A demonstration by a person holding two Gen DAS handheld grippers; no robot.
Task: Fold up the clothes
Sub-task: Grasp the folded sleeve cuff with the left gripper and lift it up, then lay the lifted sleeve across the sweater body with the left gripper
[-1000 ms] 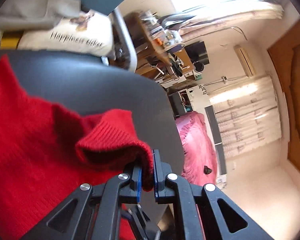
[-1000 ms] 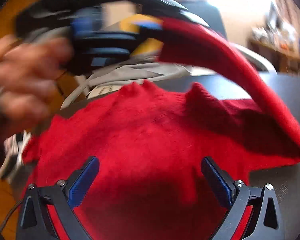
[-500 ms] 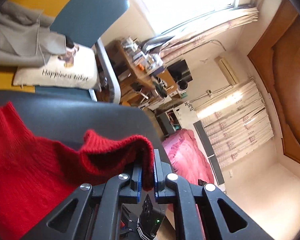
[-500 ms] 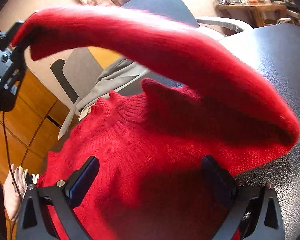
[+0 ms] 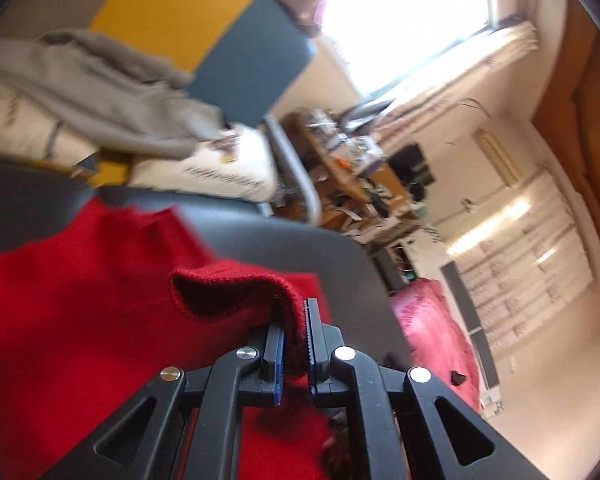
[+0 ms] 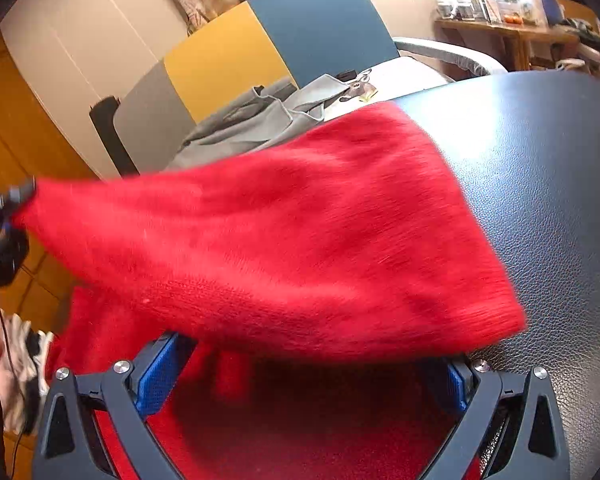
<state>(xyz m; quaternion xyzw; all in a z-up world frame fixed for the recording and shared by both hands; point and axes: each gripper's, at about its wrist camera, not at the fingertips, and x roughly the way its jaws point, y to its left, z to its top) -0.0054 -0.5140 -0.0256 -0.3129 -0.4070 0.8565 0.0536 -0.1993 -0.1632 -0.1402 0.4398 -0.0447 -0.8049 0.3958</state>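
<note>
Both tongs, left (image 5: 294,344) and right (image 6: 302,372), are black linkage frames with silver screws and ridged blue finger pads (image 6: 156,374).

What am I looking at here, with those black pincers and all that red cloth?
There is no robot here: a person holds a two-finger gripper in each hand, and each gripper carries a wide-angle camera looking out along its fingers. That is why each picture has black fingers at the bottom.

One picture is from the left gripper. It is shut on the cuff of a red sweater, lifting the sleeve over the body of the sweater.

The other is from the right gripper. It is open, its fingers spread low over the sweater and under the raised sleeve.

The sweater lies on a dark table. Behind it a grey garment lies on a seat.
</note>
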